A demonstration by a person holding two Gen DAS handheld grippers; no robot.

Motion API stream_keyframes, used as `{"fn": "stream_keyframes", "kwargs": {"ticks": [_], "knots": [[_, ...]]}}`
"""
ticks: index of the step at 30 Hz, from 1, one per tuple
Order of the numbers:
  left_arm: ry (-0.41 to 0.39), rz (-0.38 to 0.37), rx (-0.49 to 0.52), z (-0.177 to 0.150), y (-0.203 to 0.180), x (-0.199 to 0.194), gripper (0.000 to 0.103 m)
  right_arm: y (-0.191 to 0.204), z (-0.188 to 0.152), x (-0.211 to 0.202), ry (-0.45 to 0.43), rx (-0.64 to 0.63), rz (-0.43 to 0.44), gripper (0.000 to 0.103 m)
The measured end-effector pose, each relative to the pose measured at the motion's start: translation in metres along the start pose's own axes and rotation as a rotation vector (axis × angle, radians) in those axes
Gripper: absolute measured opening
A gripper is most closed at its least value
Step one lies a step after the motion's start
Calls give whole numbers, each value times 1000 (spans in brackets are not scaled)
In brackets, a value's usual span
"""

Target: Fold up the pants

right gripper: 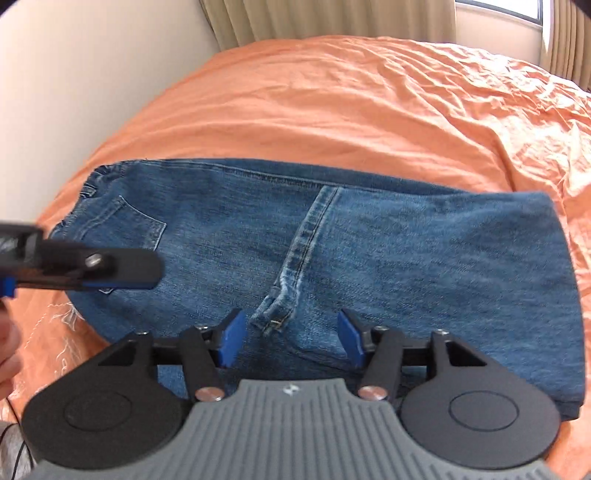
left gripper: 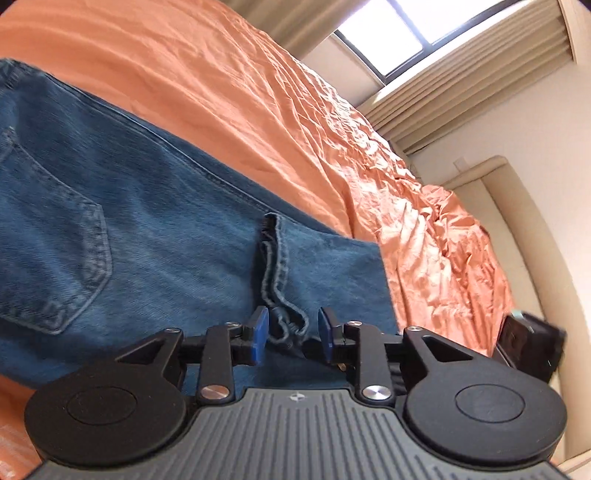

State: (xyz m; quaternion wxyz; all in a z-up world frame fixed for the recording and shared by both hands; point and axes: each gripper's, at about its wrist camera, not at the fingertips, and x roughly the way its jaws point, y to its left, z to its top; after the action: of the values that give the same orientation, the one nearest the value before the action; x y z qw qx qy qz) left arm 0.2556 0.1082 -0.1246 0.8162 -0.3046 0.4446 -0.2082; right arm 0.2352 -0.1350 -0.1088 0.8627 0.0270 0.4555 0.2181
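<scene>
Both grippers are sitting low over the denim. The left gripper (left gripper: 291,334) has its blue pads partly apart, with the frayed end of a hem (left gripper: 275,280) lying between them, but the pads aren't pressing on it. The right gripper (right gripper: 291,338) is spread wider, jaws well apart, and the same stitched hem end (right gripper: 275,317) sits in the gap, not touching either pad. So neither one is gripping anything.

The jeans (right gripper: 369,251) are folded over on themselves on the bed. In the right wrist view their long axis runs left to right: waistband and back pocket (right gripper: 125,225) at the left, the folded edge (right gripper: 565,277) at the right. The leg hem lies across the middle, running from the far seam down toward the gripper. The denim is mid-blue, faded, with heavy double stitching and a bit of fraying at the hem.

Under that is an orange bedsheet (right gripper: 369,103), thin and very wrinkled, especially toward the headboard (left gripper: 535,229), which is cream and rounded. There's loads of bare sheet past the far edge of the jeans and off to the right. A plain wall and beige pleated curtains (right gripper: 332,18) hem the bed in behind. The left gripper's arm pokes into the right view at the left edge, blurred, over the pocket end.
</scene>
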Motion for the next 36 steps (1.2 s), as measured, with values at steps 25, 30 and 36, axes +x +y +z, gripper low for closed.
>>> {"fn": "stream_keyframes", "kwargs": {"ticks": [25,30,36], "knots": [[-106,-9,146,36,-31,84,7,-142,-33,-20,-167,66,-200,56],[-241,98,824,-22,-145,65,7,-161,-41,-29,-182,133,-195,56],[-53,235,707,-6,-110,116,7,-165,-45,-34,-174,161,-191,55]]}}
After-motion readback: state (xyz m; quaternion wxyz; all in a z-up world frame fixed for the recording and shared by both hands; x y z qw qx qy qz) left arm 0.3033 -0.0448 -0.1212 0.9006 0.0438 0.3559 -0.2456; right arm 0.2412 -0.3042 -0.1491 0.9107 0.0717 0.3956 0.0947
